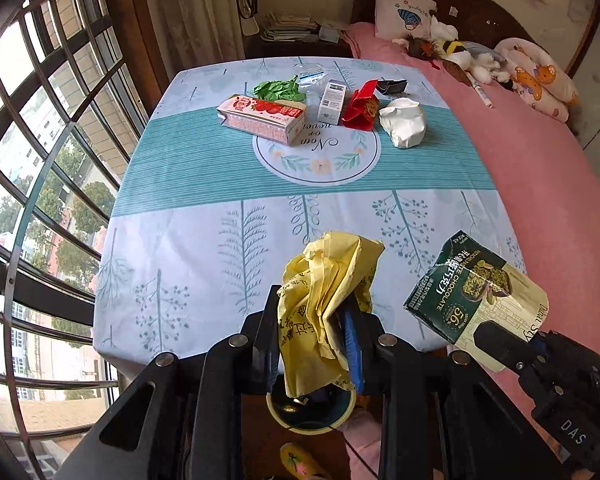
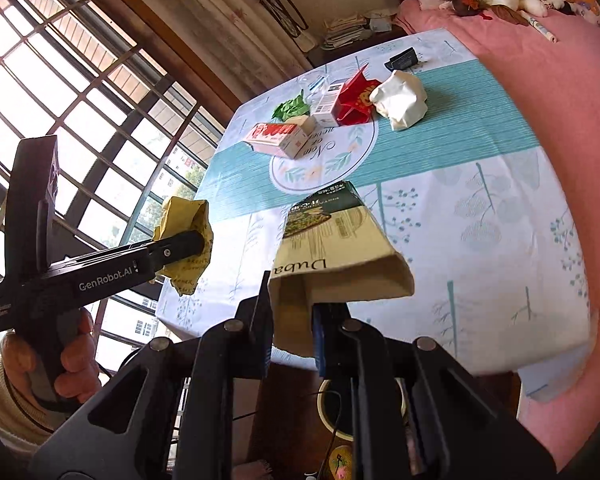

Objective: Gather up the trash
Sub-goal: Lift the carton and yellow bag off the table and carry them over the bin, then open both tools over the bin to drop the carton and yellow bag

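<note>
Though both grippers already carry something, the left wrist view shows most of the trash waiting on the table (image 1: 204, 216). The left gripper (image 1: 314, 320) is clenched on a crumpled yellow wrapper (image 1: 328, 280) — thin, soft paper that looks near weightless and should crush rather than slip. Below it a round bin (image 1: 312, 416) shows at the table's near edge. Farther off lie a pink carton (image 1: 262, 118), green crumpled paper (image 1: 276, 89), a small white box (image 1: 333, 101), a red packet (image 1: 362, 110) and a white paper wad (image 1: 404, 122).

In the right wrist view, the right gripper (image 2: 292, 312) pinches the open end of a chocolate box (image 2: 336, 248), flattened cardboard — light, fairly stiff, held at its edge so it may swing. The left gripper (image 2: 180, 246) hangs over the table's window side with the wrapper. Of what remains, the cartons look best taken across their narrow sides; the wads anywhere.
</note>
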Available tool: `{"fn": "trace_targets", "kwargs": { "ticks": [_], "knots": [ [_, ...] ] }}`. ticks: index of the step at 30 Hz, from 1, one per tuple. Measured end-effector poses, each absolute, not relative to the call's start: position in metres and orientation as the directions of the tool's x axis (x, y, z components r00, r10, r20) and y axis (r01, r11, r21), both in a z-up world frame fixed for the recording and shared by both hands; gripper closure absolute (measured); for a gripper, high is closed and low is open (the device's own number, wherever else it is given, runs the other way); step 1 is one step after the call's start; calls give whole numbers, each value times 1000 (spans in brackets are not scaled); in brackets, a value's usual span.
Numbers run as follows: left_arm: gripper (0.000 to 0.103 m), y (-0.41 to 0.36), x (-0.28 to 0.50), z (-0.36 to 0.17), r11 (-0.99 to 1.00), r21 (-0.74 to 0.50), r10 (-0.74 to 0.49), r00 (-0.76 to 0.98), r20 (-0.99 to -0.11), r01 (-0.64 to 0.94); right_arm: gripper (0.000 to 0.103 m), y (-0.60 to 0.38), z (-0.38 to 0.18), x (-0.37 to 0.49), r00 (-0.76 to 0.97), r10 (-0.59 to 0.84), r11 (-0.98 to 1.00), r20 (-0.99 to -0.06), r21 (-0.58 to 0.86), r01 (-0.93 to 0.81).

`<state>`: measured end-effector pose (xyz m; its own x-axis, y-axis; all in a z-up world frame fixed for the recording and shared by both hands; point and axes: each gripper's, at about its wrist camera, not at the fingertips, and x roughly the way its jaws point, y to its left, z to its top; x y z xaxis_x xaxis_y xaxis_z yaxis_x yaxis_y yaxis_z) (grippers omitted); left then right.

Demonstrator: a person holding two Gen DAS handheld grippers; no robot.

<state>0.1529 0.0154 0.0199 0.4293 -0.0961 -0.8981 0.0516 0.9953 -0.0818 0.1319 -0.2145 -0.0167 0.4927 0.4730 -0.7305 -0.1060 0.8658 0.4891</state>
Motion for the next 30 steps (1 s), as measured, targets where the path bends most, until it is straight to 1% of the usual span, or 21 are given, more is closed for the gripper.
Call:
{"fn": "trace_targets", "kwargs": {
  "ticks": [7, 12, 17, 20, 23, 30],
  "knots": [
    [76, 51, 60, 7, 991, -106, -130, 423, -897, 80, 90, -152, -15, 31, 466, 441, 892, -767, 433, -130],
    [76, 63, 19, -29, 991, -106, -129, 363, -923, 83, 90, -125, -34, -21, 415, 404, 913, -815, 388, -127],
    [76, 68, -3, -73, 992, -106, -121, 293, -948, 64, 90, -109, -66, -46, 330, 366, 931, -870, 344, -124],
    [76, 63, -4, -106, 993, -108, -118, 254, -960, 55, 90, -106, -92, -49, 285, 339, 941, -897, 318, -118],
    [76, 60, -7, -148, 995, -90, -99, 214, -972, 50, 90, -106, -129, -47, 236, 318, 948, -918, 301, -108],
    [76, 53, -8, -270, 997, -65, -68, 101, -993, 31, 90, -107, -250, -42, 120, 281, 958, -952, 271, -94]
  ]
}}
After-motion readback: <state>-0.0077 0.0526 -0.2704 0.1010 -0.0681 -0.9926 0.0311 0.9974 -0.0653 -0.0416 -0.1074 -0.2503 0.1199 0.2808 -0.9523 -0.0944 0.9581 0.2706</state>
